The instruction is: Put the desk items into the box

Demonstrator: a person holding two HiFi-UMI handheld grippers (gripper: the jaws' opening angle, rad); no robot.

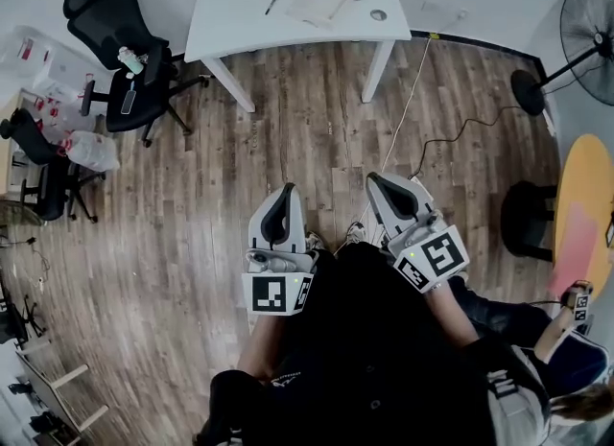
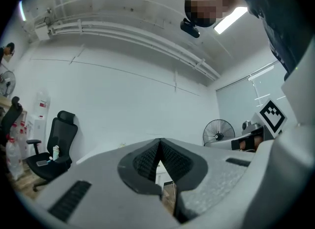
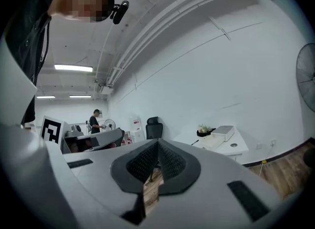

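We hold the left gripper [image 1: 285, 193] and right gripper [image 1: 381, 183] closed and empty, well apart from the desk [image 1: 230, 12]. The pen [image 1: 272, 3] there lies flat, its long axis slanting near-left to far-right.

The room looks bright and even to me, lit by a ceiling strip light [image 3: 74, 68] that blows out white. Shadows on the wooden floor [image 1: 317, 137] are soft. Every view bends at the edges. Both gripper views darken in the corners, and my left tool [image 2: 160, 147] looks soft up close.
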